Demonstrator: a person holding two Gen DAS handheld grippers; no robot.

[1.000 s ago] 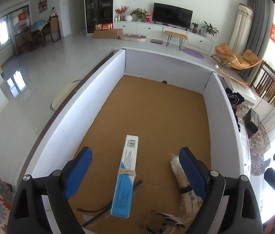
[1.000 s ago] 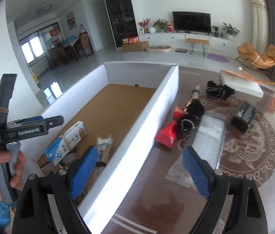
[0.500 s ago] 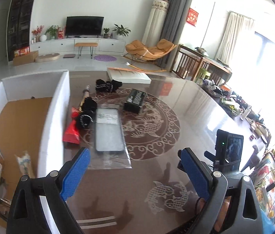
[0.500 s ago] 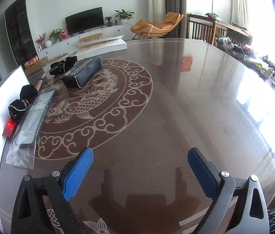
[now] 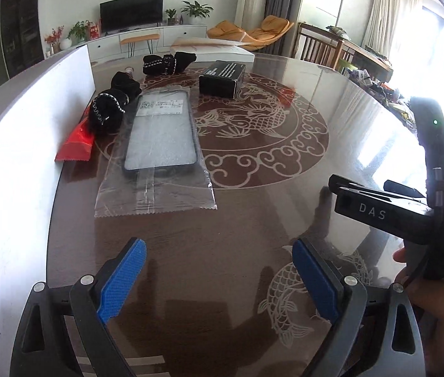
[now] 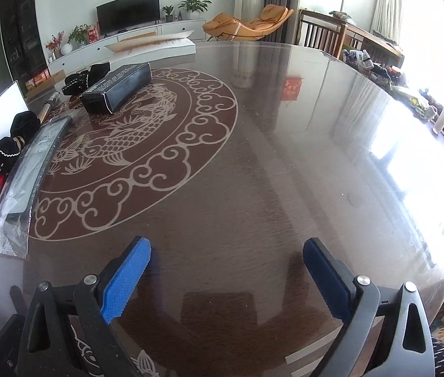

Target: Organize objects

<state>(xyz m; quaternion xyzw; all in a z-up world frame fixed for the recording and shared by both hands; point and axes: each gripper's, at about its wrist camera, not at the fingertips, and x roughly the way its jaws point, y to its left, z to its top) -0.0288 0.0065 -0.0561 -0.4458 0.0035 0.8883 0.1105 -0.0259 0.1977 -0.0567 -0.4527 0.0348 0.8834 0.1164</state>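
Loose items lie on the dark round table [image 5: 253,220]: a phone case in a clear bag [image 5: 159,135], a red packet [image 5: 75,144] under a rolled black sock bundle [image 5: 108,110], a second black bundle [image 5: 168,61] and a black box [image 5: 222,78]. My left gripper [image 5: 219,279] hangs open above bare tabletop, nearer than the bagged case, with nothing between its blue pads. My right gripper [image 6: 226,279] is open too, over the table's near middle. From there the black box [image 6: 116,89] and bagged case [image 6: 33,163] lie far to its left.
The white wall of a large box [image 5: 17,157] runs along the table's left side. A flat white carton [image 5: 212,47] lies at the far edge. The right gripper's body [image 5: 410,207] and the hand [image 5: 435,289] holding it are at the right of the left wrist view. Clutter lines the right rim [image 6: 442,119].
Both views swung from the cardboard-floored white box to the tabletop. The left gripper moved right and lower, out over the table; the right one settled there half a second ago.
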